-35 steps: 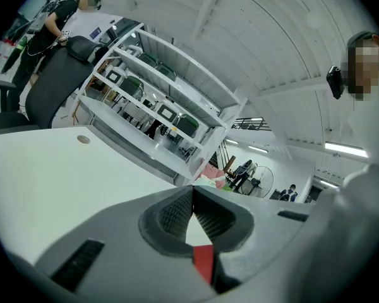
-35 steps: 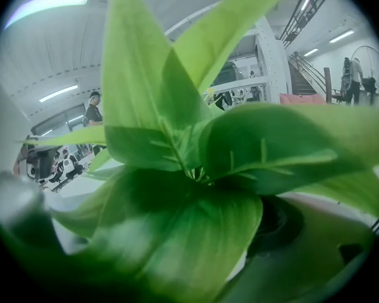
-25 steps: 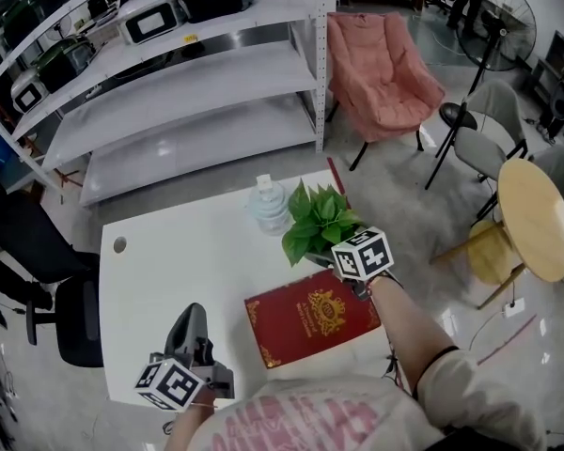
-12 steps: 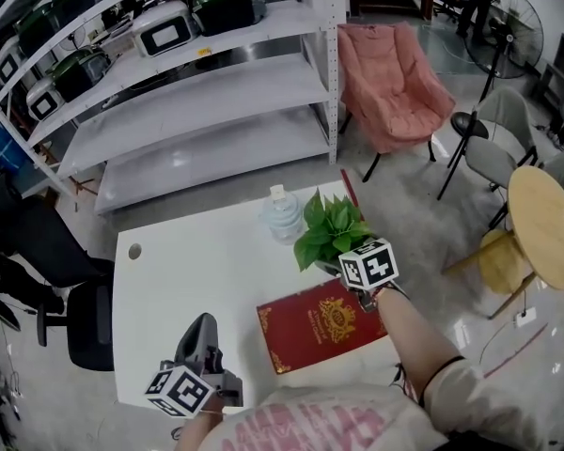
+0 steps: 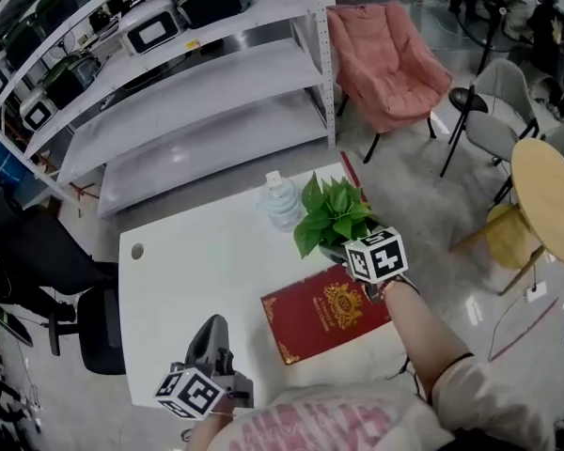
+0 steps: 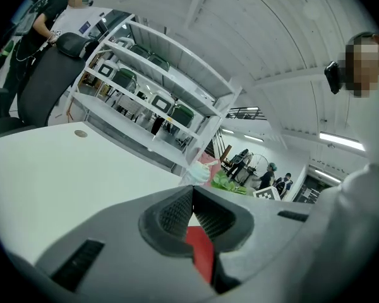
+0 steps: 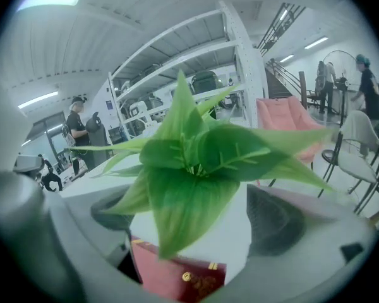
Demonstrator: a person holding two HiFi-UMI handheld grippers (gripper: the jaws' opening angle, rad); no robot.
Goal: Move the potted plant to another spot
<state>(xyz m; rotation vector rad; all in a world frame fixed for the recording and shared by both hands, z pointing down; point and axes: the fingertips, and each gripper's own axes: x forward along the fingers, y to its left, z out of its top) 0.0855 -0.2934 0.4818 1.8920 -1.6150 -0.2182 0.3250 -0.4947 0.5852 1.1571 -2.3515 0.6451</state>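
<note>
The potted plant [image 5: 331,216], green leaves in a white pot [image 7: 205,235], stands at the white table's [image 5: 188,271] far right edge, just beyond a red book [image 5: 327,310]. My right gripper [image 5: 346,248] reaches in from the near side, its jaws on either side of the pot and shut on it; in the right gripper view [image 7: 196,223] the leaves fill the middle and the pot spans the gap between the pads. My left gripper [image 5: 213,327] rests at the table's near edge, shut, with nothing between its pads [image 6: 192,197].
A clear water bottle [image 5: 280,202] stands just left of the plant. Beyond the table stand white shelving [image 5: 197,73] with appliances and a pink chair [image 5: 385,50]. A round wooden table [image 5: 550,200] and grey chairs are at the right, and a black office chair [image 5: 99,332] at the left.
The head view has shifted slightly. My right gripper stays on the pot by the book and the left gripper stays at the near edge; neither has clearly moved across the table.
</note>
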